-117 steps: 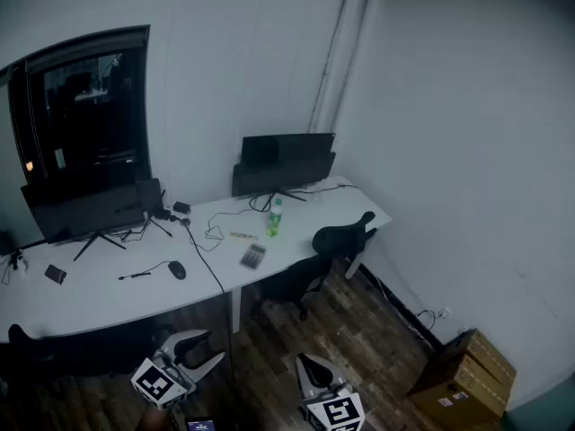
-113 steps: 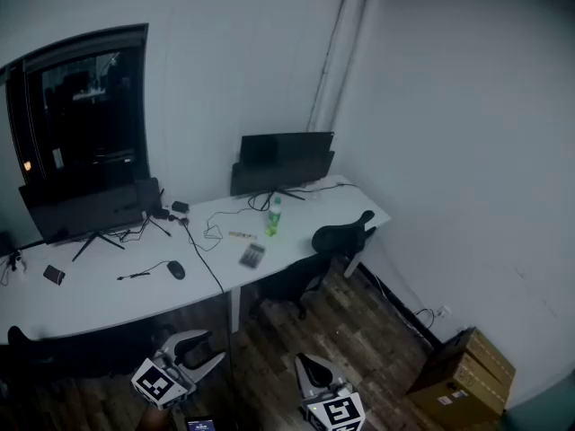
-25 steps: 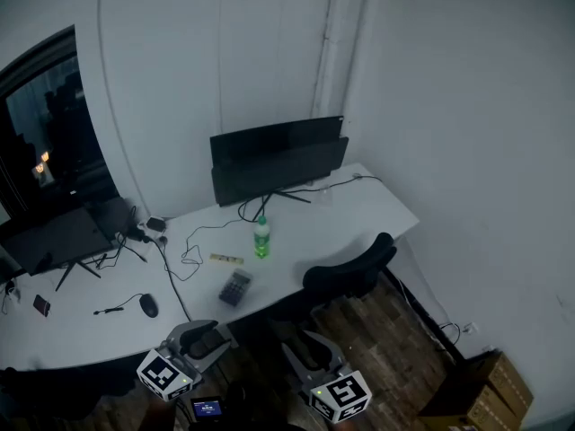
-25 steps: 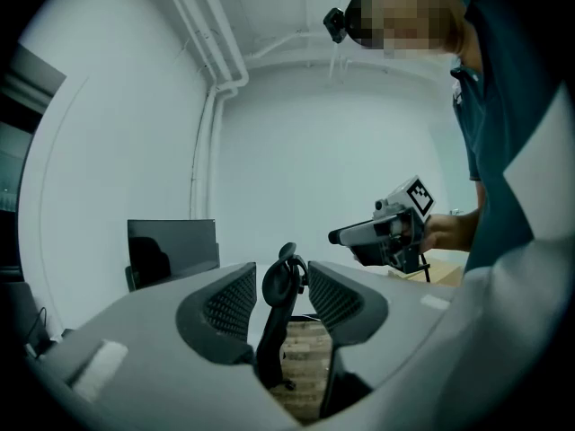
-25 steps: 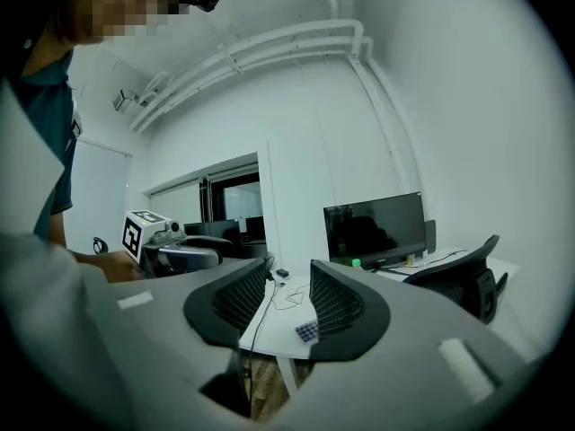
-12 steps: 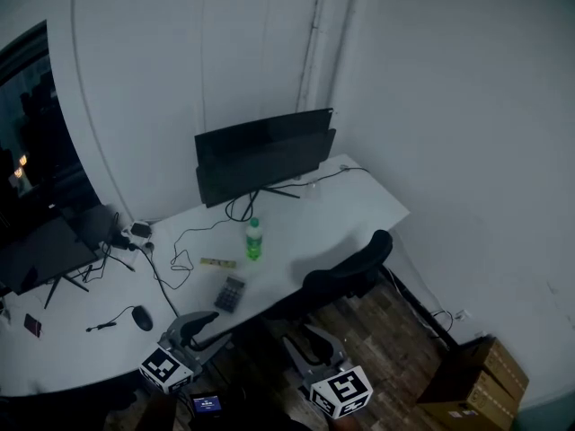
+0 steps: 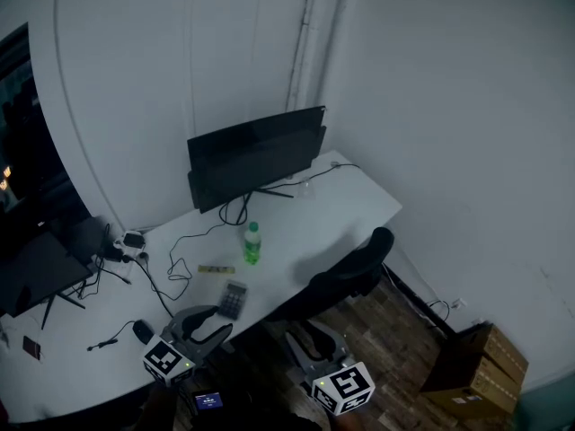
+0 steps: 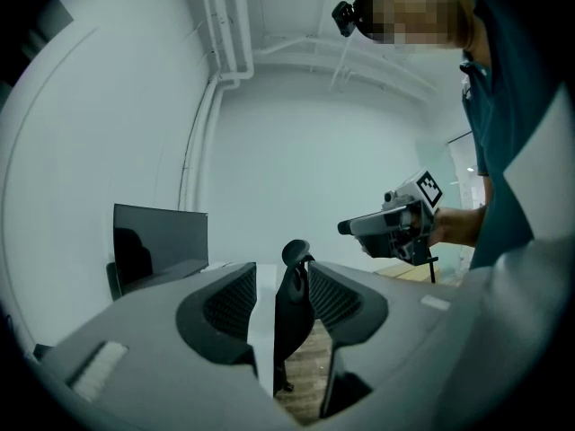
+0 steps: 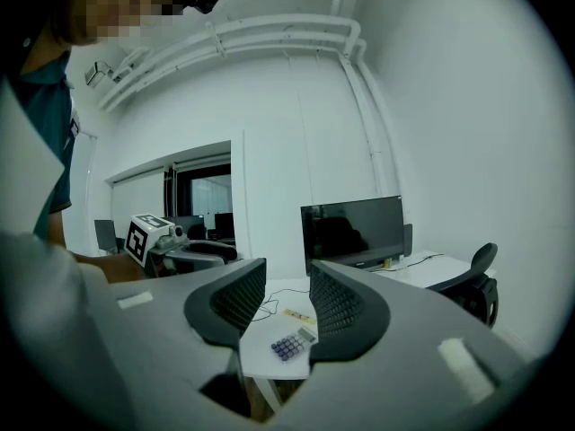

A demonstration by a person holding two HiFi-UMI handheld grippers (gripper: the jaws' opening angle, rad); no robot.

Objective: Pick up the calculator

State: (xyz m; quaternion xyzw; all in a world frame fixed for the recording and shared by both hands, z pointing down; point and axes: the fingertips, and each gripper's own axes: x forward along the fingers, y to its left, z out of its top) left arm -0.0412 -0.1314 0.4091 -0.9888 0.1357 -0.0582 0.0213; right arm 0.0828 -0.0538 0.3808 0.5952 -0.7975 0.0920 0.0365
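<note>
The dark calculator lies flat near the front edge of the white desk; the right gripper view shows the calculator low between that gripper's jaws, some way ahead. My left gripper is open just below and left of the calculator, apart from it. My right gripper is open off the desk's front edge, over the floor, with nothing in it. The left gripper looks past a black chair with nothing between its jaws. In its own view the right gripper holds nothing.
A green bottle and a yellow ruler lie behind the calculator. A black monitor stands at the back. The black office chair is pushed against the desk front. Cables and a mouse lie left; cardboard boxes sit on the floor right.
The view has moved in toward the desk's right part; the calculator now sits just ahead of the left gripper. Both grippers stay open and hold nothing.
</note>
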